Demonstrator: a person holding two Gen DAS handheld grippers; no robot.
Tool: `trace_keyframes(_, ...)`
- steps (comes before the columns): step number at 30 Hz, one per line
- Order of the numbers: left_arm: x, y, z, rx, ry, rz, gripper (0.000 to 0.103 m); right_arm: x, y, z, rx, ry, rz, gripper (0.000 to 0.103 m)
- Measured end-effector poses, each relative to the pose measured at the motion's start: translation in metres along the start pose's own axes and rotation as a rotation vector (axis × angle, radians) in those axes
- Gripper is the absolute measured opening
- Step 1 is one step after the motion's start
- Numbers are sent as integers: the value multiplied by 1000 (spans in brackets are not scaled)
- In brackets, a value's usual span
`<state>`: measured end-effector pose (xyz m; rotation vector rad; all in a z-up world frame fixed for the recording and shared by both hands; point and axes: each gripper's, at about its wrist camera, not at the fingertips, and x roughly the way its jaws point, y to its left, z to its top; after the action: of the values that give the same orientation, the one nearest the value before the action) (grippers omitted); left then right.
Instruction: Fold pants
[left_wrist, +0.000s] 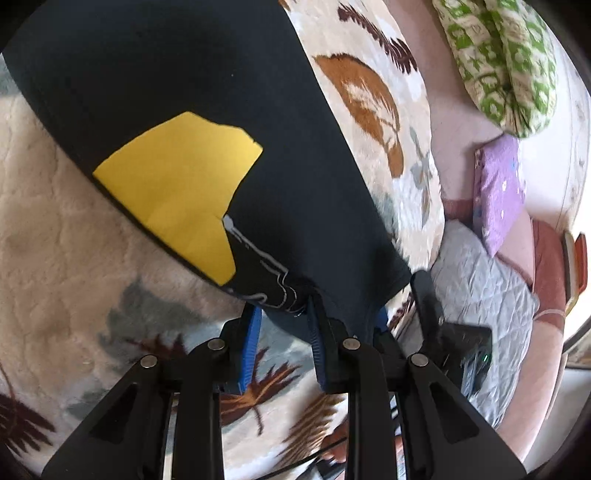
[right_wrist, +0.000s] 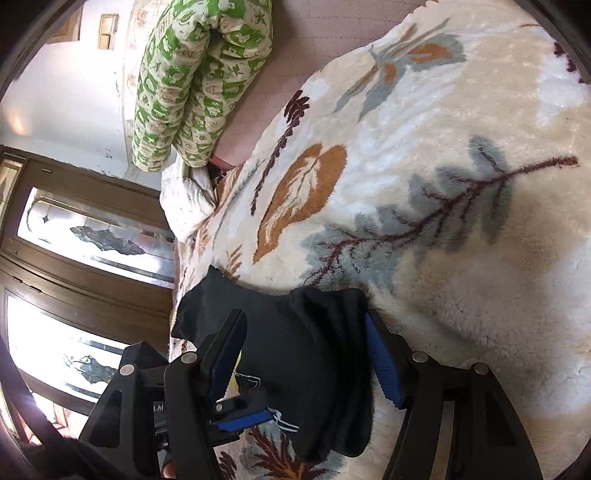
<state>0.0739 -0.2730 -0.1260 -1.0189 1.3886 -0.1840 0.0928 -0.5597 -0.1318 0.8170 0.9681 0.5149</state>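
Presently catalogued:

Pants: dark navy, yellow patch and white line print on the upper face. Spread across a cream leaf-patterned blanket on the bed; near end lifted off it and bunched at both claws. Long body trailing away from the left wrist view, flat apart from that raised end.

Left claw: blue-padded fingers partly closed, cloth gathered between them at the hem; appears clamped on the pants, probably to carry this end over for a fold.

Right claw: jaws fairly wide, a thick wad of dark cloth filling the gap and touching both pads. Grip judged firm, though the far side of the wad hidden. A corner of cloth flopped loose to the left, past the finger.

Edges and room: blanket's edge close on the left of the right wrist view, the drop to the floor and glass-panelled door just beyond. Open blanket ahead and to the right, ample for laying the fold. Green patterned quilt, purple pillow and grey quilted cloth near the bed's margin, well apart from the pants.
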Motion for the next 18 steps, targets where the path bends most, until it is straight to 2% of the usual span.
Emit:
trace_keyframes(4,0,0,0,-65,-12,-7,22,-3,-5,1,6,-5,29,65)
trace_keyframes(7,0,-10,-10,-14,-7,-17,22,-3,-8,2,19,-13,44,65)
trace_keyframes(10,-6,-5,-11,-38,-10,-40,22,-3,-7,2,17,-14,50,65)
trace_keyframes(13,-9,-2,-5,-40,-50,-15,22,-4,-8,2,14,-16,58,65)
trace_keyframes(16,-6,4,0,-80,-61,-22,22,-4,-8,2,17,-20,58,65)
trace_keyframes(18,-2,2,0,-70,-59,-7,22,-4,-8,1,18,-19,59,65)
